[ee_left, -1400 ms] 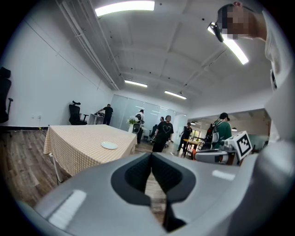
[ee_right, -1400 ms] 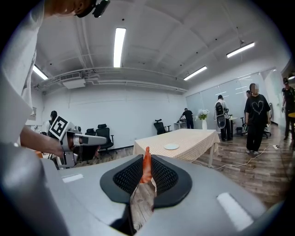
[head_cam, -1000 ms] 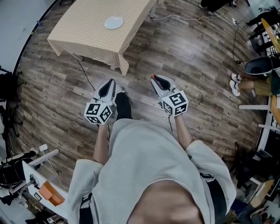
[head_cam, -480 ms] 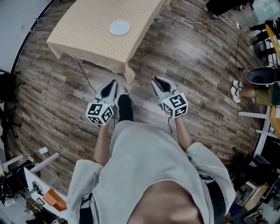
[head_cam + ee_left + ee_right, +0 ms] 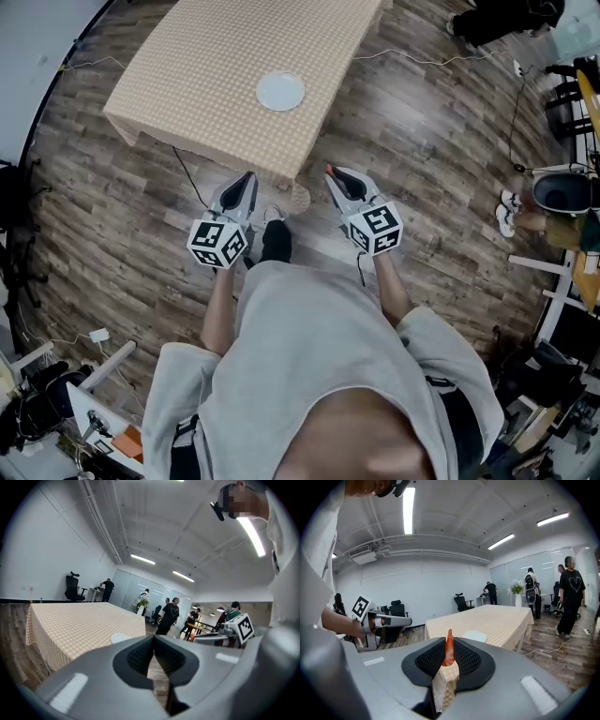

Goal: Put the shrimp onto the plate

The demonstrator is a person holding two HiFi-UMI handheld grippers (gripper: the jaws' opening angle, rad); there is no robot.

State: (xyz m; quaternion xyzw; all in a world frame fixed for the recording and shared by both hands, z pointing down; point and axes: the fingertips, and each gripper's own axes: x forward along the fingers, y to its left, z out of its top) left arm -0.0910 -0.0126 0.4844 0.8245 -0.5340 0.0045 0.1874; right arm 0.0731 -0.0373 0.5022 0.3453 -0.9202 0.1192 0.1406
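A small orange shrimp [image 5: 449, 652] sticks up between the jaws of my right gripper [image 5: 330, 172], which is shut on it; in the head view only an orange tip [image 5: 327, 169] shows. My left gripper [image 5: 248, 178] is shut with nothing in it. Both are held over the wooden floor, just short of the near corner of a table with a checked beige cloth [image 5: 216, 84]. A round white plate [image 5: 280, 91] lies on that table, ahead of both grippers. The plate [image 5: 474, 636] shows past the right jaws, and the plate [image 5: 120, 638] shows left of the left jaws.
The tablecloth's corner [image 5: 298, 195] hangs down between the two grippers. A black cable [image 5: 187, 167] runs along the floor at the table's left. Chairs and a desk [image 5: 567, 197] stand at the right edge. Several people [image 5: 169, 616] stand far beyond the table.
The table and plate have come nearer and lower in the head view as the person walks toward them. Both grippers keep their pose, the right still shut on the shrimp.
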